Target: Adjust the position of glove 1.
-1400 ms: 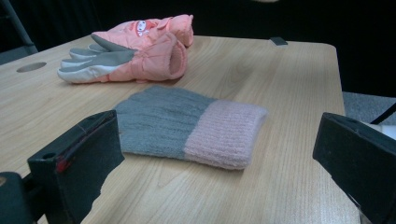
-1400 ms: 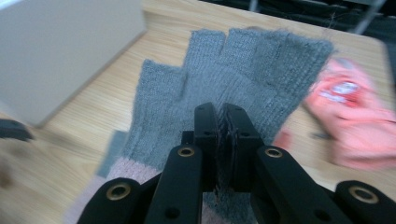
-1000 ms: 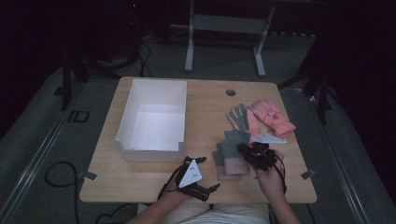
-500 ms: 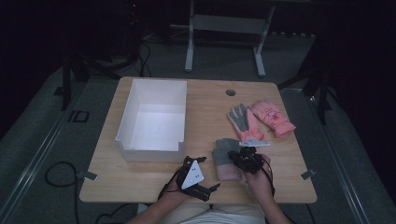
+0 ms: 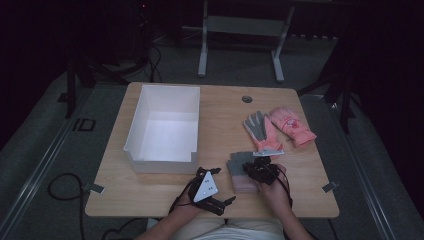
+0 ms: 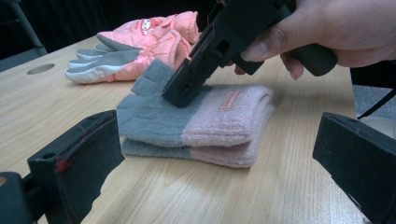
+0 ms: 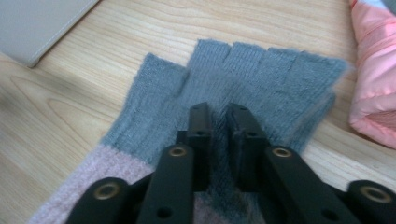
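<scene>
A stacked pair of knit gloves (image 5: 239, 174), grey at the fingers and pink at the cuffs, lies flat near the table's front edge (image 6: 201, 121) (image 7: 261, 70). My right gripper (image 5: 257, 167) (image 6: 180, 95) (image 7: 219, 112) rests tip-down on the grey part. Its jaws have just been opening and stand a narrow gap apart, with the knit showing in the gap but not pinched. My left gripper (image 5: 223, 186) (image 6: 219, 154) sits just left of the gloves and points at them, open wide with nothing between its fingers.
Two pink padded gloves (image 5: 292, 125) (image 6: 149, 37) (image 7: 373, 93), one grey palm up, lie behind the knit pair to the right. A white open box (image 5: 135, 130) (image 7: 37, 23) stands on the left half of the table. A cable hole (image 5: 247, 99) sits near the far edge.
My right gripper carried the knit gloves left and down from beside the pink gloves and laid them flat on the table. The left gripper stayed put.
</scene>
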The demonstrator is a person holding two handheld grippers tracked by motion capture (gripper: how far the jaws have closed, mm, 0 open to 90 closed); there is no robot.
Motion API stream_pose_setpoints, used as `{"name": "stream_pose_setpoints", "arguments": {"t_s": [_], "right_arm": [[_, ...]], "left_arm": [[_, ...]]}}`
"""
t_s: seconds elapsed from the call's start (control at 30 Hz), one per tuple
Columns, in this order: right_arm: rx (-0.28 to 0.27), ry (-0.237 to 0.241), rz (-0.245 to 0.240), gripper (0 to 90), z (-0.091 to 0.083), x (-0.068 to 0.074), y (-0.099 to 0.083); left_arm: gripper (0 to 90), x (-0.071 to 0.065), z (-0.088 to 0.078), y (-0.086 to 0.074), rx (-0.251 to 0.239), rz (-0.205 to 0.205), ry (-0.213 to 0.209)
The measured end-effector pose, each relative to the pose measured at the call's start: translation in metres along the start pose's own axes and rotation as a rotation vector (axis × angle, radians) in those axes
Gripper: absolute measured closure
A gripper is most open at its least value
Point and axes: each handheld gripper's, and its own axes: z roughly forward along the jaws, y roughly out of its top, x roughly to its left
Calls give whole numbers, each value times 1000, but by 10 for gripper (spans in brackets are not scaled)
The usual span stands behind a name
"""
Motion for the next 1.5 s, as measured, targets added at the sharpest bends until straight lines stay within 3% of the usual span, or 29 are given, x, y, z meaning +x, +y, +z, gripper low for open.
{"name": "stream_pose_setpoints", "arguments": {"t_s": [0.17,0.27,0.3,0.37,0.43,0.53,0.57,0.63,0.67,0.73,0.8,0.83,0.9,0.93,1.0,1.07,1.13,1.23,1.37,1.5], "right_arm": [[3,25,22,741,0,-3,-2],[7,37,12,715,-1,1,-3],[2,43,6,683,-4,1,-1],[-5,46,9,670,-7,0,0],[-36,33,-8,647,-20,-9,7],[-49,29,-8,636,-28,-18,14],[-58,29,3,637,-33,-29,19],[-68,40,18,641,-36,-38,24],[-67,43,23,641,-36,-43,27],[-61,58,26,638,-32,-47,31],[-42,57,15,627,-26,-50,34],[-42,57,15,627,-26,-50,34],[-4,83,21,606,-10,-53,35],[8,83,20,598,-6,-53,35],[26,88,25,571,3,-54,34],[38,82,26,551,8,-54,33],[62,68,15,517,15,-54,30],[71,91,33,452,24,-52,22],[55,89,35,451,23,-51,19],[73,117,54,506,23,-49,21]], "left_arm": [[7,-1,2,1,14,7,-27],[7,-5,5,3,17,-11,-53],[7,-7,8,4,44,19,-55],[7,-8,10,6,62,37,-46],[7,-12,15,13,103,84,-46],[8,-14,19,19,122,76,-56],[31,-16,24,27,149,42,-72],[40,-16,27,30,166,25,-83],[56,-14,34,37,207,8,-113],[114,-12,38,39,218,0,-126],[141,-10,48,41,225,52,-164],[141,-10,48,41,225,52,-164],[143,-10,56,41,254,117,-207],[149,-13,61,40,269,169,-207],[170,-15,67,39,316,233,-188],[190,-15,70,37,327,238,-189],[192,-17,73,35,348,282,-162],[212,-21,75,33,381,335,-124],[363,-21,75,33,388,356,-106],[531,-13,71,36,377,303,-143]]}}
